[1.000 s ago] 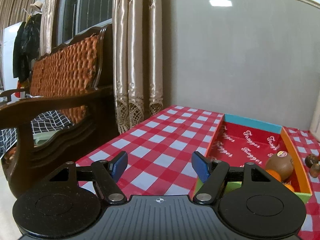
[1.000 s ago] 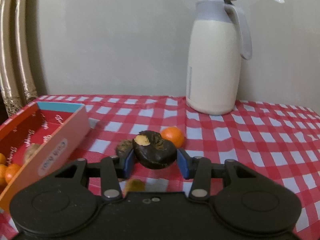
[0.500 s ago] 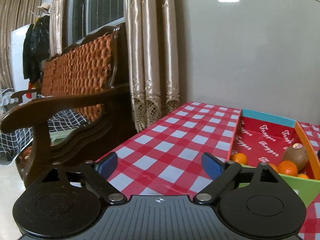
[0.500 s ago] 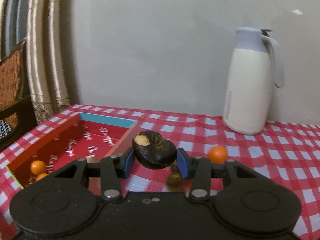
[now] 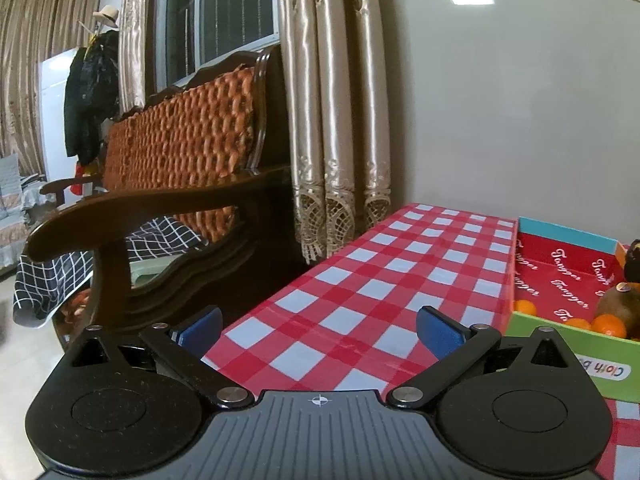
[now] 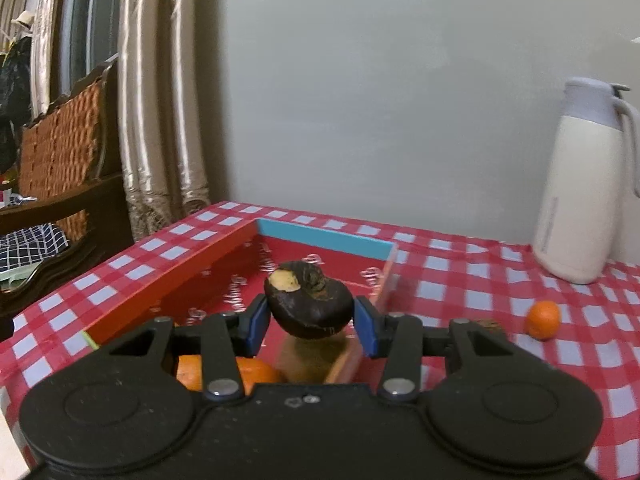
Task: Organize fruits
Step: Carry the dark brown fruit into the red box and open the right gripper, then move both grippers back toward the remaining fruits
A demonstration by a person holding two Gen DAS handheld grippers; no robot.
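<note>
While clamped, dark fruit (image 6: 309, 300) between right tongs (image 6: 309, 322)

Even indoor light, strong fisheye bend, motion smear in one view

A ceiling lamp mirrors as a bright rectangle on the glossy grey wall (image 5: 520, 120) in both views, and sheen streaks run down the satin curtains (image 5: 332, 120). The left wrist view is sharp, with dark corners and straight lines bowed toward the edges. In the right wrist view the tray (image 6: 324, 236) blurs near its right wall and the fruit under the held dark fruit (image 6: 308, 300) is smeared; the white jug (image 6: 580, 200) leans with the lens curve. Shadows are soft.
</note>
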